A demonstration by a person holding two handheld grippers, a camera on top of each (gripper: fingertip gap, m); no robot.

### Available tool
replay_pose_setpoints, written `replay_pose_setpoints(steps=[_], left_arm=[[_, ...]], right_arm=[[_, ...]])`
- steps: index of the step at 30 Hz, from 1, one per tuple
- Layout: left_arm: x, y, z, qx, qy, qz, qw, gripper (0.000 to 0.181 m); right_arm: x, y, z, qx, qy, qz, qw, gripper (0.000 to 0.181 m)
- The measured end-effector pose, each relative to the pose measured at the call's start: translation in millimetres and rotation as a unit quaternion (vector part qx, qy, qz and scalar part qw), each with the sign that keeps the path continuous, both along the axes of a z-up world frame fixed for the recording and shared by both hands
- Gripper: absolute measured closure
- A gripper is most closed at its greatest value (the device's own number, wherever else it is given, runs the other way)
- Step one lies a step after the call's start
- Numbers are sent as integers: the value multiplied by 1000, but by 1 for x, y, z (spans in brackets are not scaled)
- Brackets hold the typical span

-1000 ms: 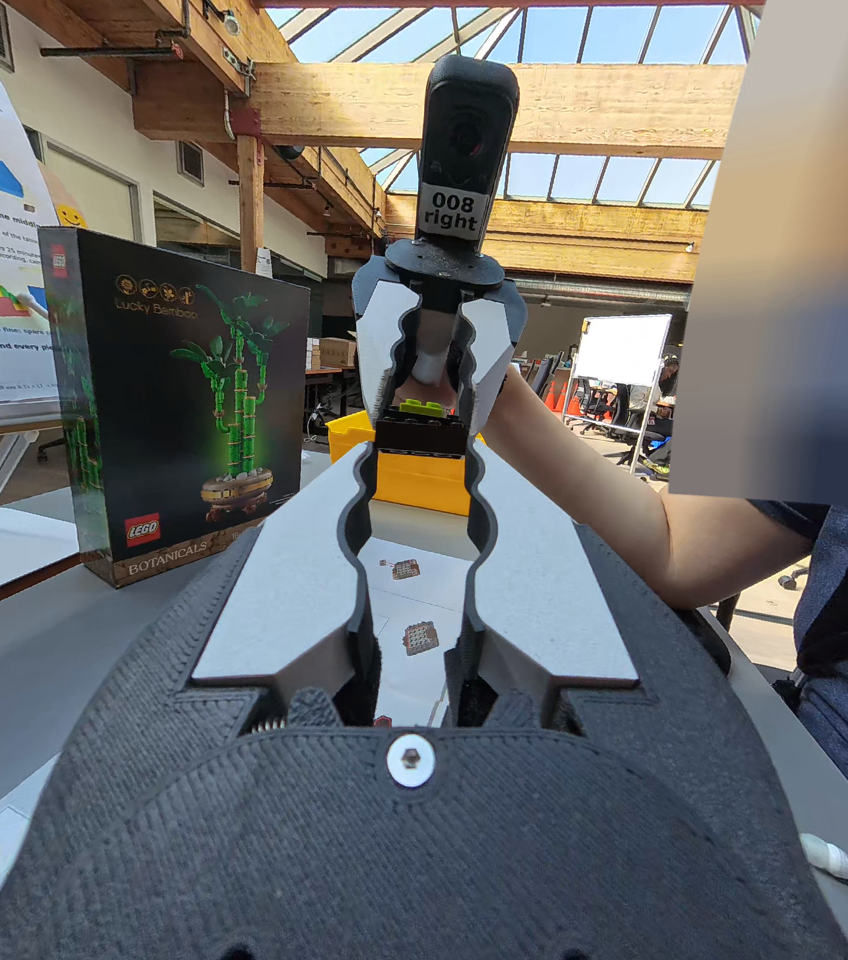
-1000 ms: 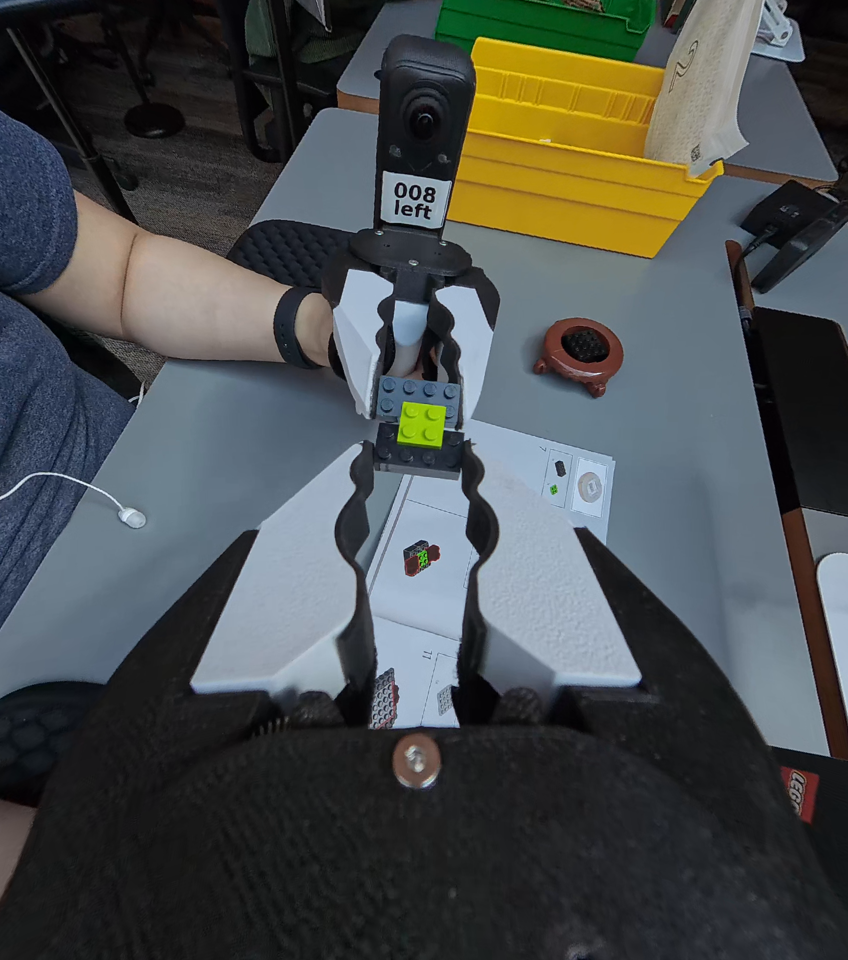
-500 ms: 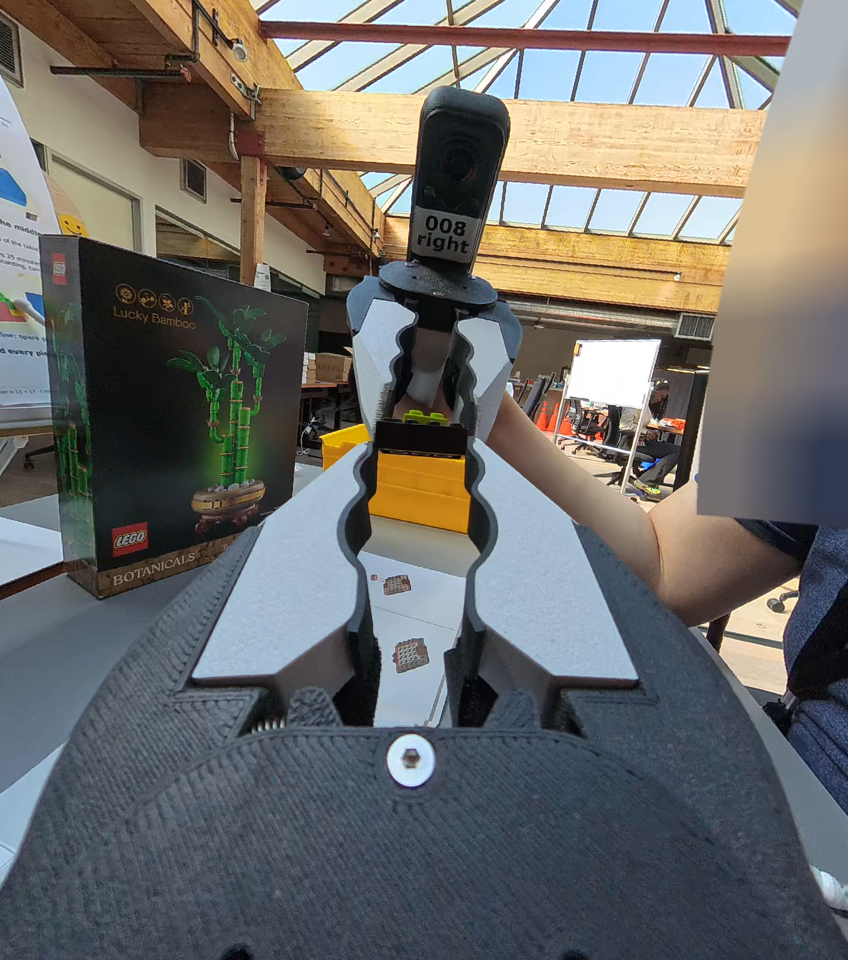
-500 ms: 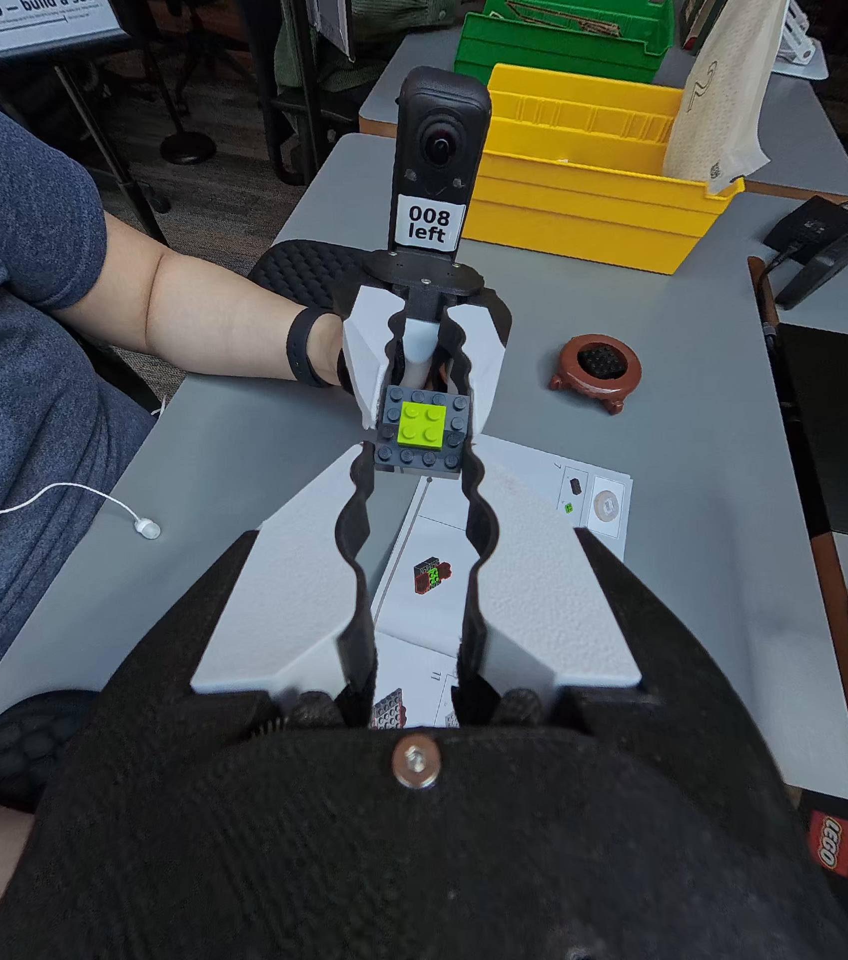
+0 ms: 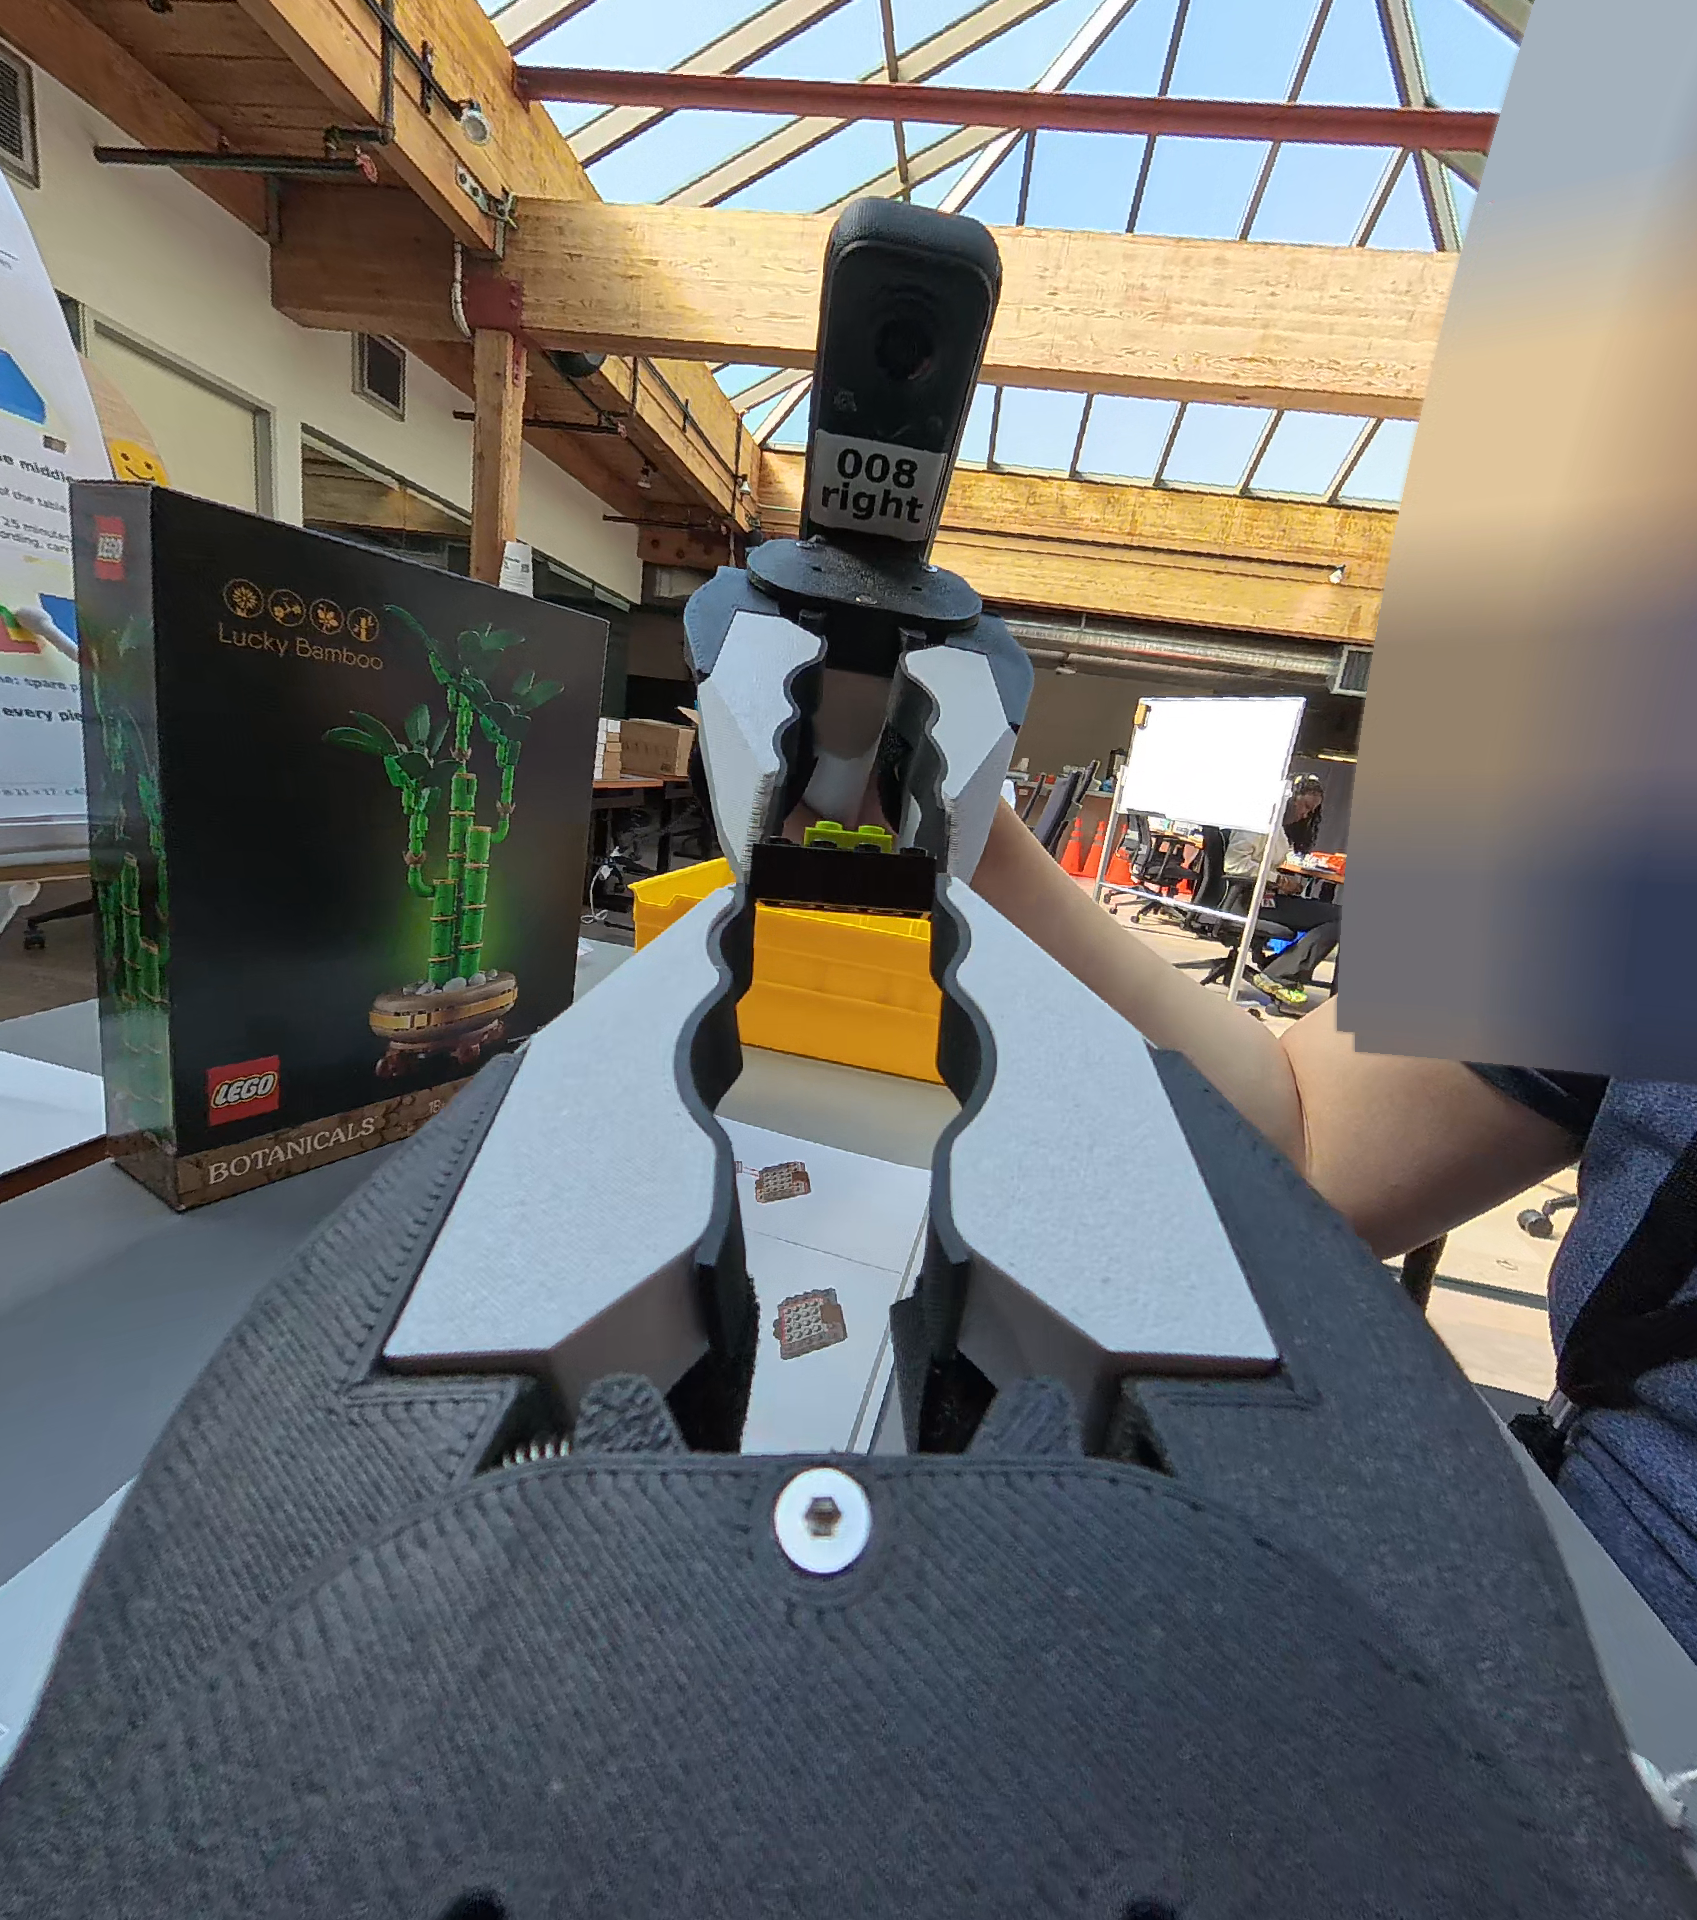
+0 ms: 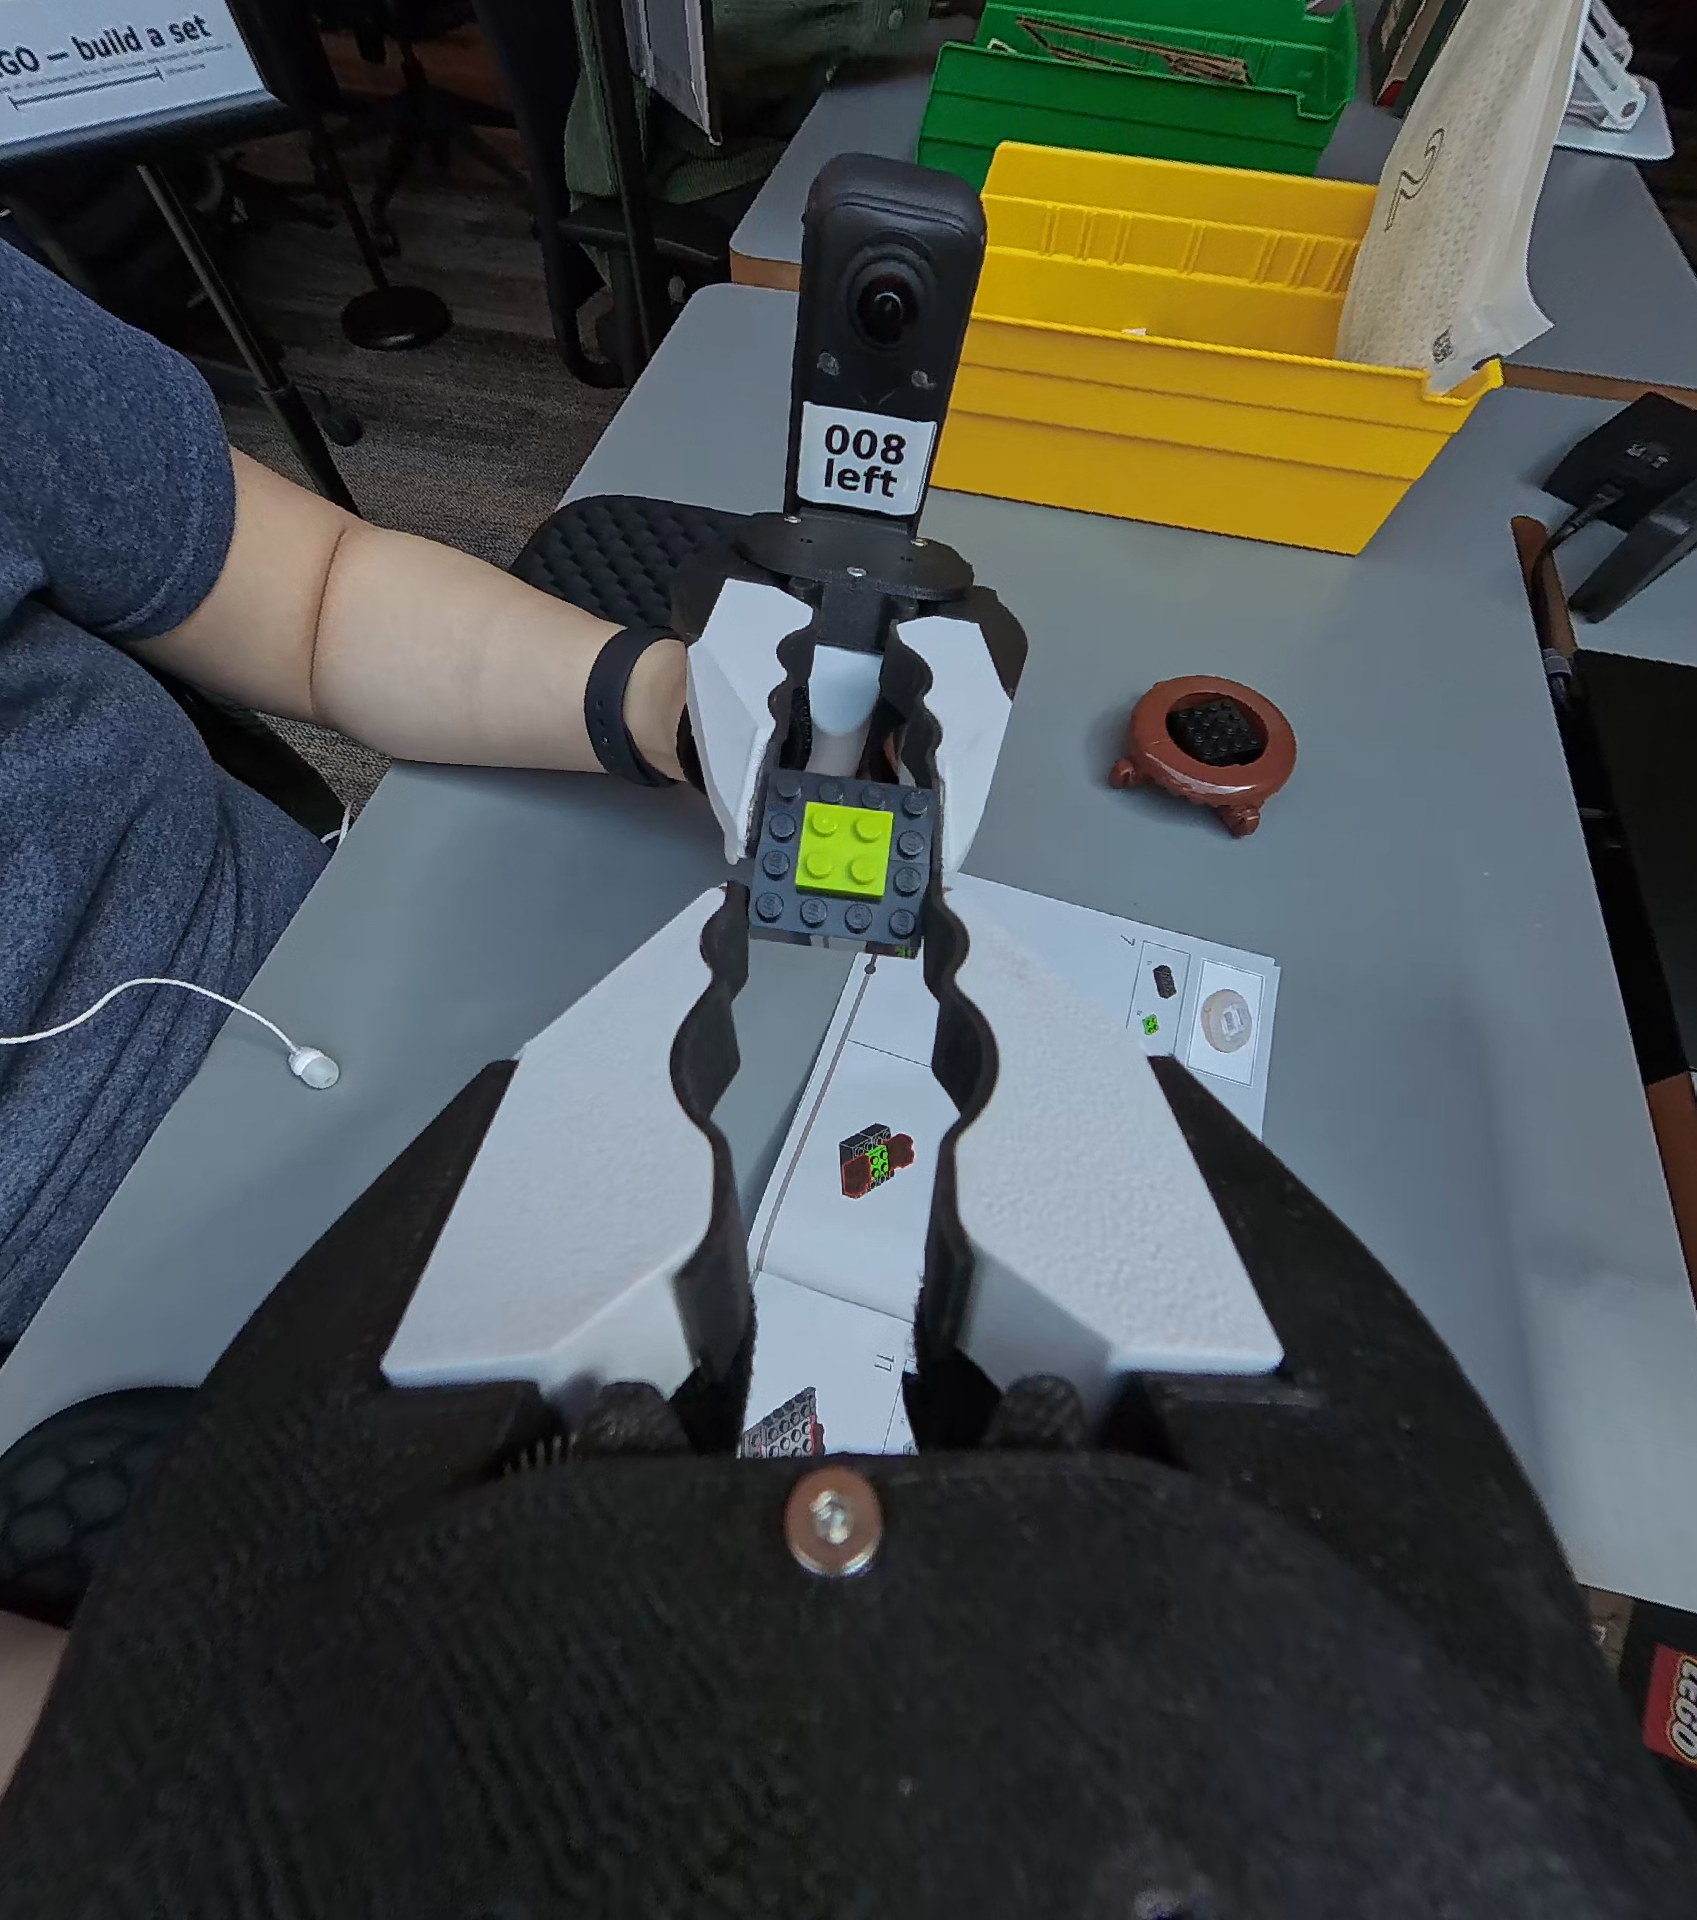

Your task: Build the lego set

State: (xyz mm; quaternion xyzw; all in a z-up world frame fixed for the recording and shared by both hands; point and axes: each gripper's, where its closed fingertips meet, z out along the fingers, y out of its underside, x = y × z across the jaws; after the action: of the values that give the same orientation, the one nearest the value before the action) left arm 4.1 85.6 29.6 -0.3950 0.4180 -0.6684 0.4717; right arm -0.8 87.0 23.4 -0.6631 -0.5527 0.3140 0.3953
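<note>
Ahead of the right tool [image 6: 828, 935], the left tool [image 6: 839, 790] blocks the way — both meet over the open booklet [image 6: 1020, 1049]. To its right (past the brown round base [image 6: 1205, 750]) grey bench [image 6: 1395, 883] lies bare; the yellow bin [image 6: 1176, 416] closes the far side.

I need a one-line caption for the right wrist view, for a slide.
Both grippers hold a dark grey plate assembly with a lime brick above the instruction sheet; a brown round base sits nearby.

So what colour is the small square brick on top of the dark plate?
Lime green brick on the dark grey plate; clearest in the right wrist view.
</note>
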Motion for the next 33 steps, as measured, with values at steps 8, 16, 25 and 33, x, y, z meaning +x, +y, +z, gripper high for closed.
replay_pose_setpoints(steps=[8,16,25,33], left_arm=[[1,-2,1,-1,2,-2,1000,149],[1,-3,3,-14,-5,-9,1000,149],[-4,-3,13,3,7,10,1000,149],[-13,-3,25,23,38,31,999,149]], right_arm=[[0,-2,0,8,-7,1,1000,148],[0,-2,1,16,-9,3,1000,148],[-7,-2,10,38,21,16,999,148],[-16,-2,22,64,72,39,995,148]])
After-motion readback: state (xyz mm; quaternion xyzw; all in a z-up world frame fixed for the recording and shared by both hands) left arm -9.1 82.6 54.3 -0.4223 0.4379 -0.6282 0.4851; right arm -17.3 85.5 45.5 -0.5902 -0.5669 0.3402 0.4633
